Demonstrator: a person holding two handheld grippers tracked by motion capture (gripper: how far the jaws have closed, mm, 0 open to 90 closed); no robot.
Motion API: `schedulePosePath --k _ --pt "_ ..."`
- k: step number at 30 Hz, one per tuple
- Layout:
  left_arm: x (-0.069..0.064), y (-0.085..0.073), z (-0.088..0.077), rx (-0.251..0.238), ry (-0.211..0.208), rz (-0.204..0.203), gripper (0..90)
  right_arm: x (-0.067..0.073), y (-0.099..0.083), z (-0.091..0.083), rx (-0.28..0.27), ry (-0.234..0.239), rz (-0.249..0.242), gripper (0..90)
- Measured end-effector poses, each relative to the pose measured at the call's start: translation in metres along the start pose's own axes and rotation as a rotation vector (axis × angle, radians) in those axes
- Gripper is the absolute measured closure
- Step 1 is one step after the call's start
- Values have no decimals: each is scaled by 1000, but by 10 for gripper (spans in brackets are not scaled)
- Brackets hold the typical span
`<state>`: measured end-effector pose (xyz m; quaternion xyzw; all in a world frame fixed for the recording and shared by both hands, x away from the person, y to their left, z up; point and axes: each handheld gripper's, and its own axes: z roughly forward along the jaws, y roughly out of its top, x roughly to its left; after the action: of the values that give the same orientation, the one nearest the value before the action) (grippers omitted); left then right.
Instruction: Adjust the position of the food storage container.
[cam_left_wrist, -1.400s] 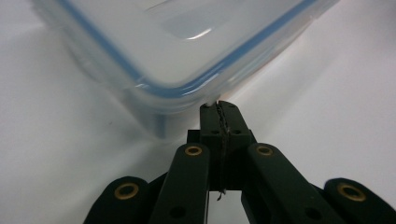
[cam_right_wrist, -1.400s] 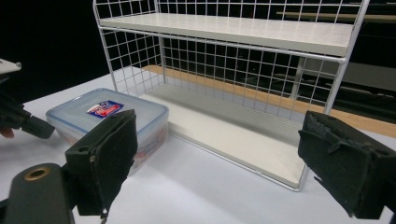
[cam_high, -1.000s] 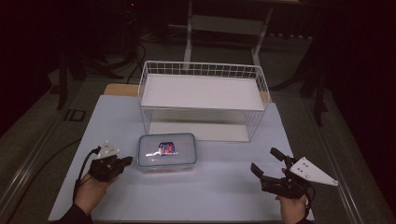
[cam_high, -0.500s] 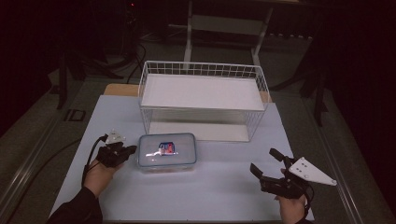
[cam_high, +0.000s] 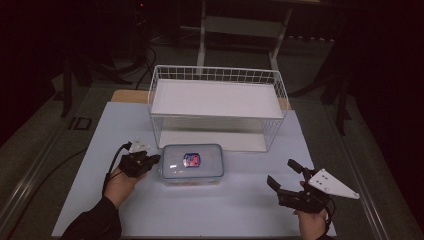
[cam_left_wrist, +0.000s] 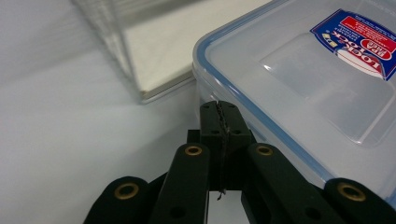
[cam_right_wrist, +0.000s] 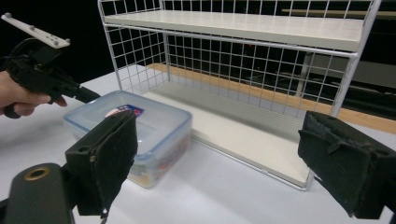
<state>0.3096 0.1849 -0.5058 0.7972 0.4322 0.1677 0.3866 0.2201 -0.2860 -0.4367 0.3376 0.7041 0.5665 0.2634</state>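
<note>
We have the clear lidded container (cam_high: 193, 163) lying flat on the white tabletop (cam_high: 240, 210), just in front of the wire rack (cam_high: 216, 107), and every place here is told from that container. Our left gripper (cam_high: 154, 159) has its fingers (cam_left_wrist: 219, 122) pressed together with nothing between them, the tip at the container's left end wall, which suits a push toward the rack better than a lift. Our right gripper (cam_high: 284, 176) waits well off to the container's right with its fingers (cam_right_wrist: 108, 161) spread wide and empty, probably kept ready to steady or take the far end.
</note>
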Motion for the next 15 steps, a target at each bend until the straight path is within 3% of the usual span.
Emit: schedulePosePath --k 15 --pt "-30 25 33 -4 -66 54 896 1 -1 2 5 8 -4 117"
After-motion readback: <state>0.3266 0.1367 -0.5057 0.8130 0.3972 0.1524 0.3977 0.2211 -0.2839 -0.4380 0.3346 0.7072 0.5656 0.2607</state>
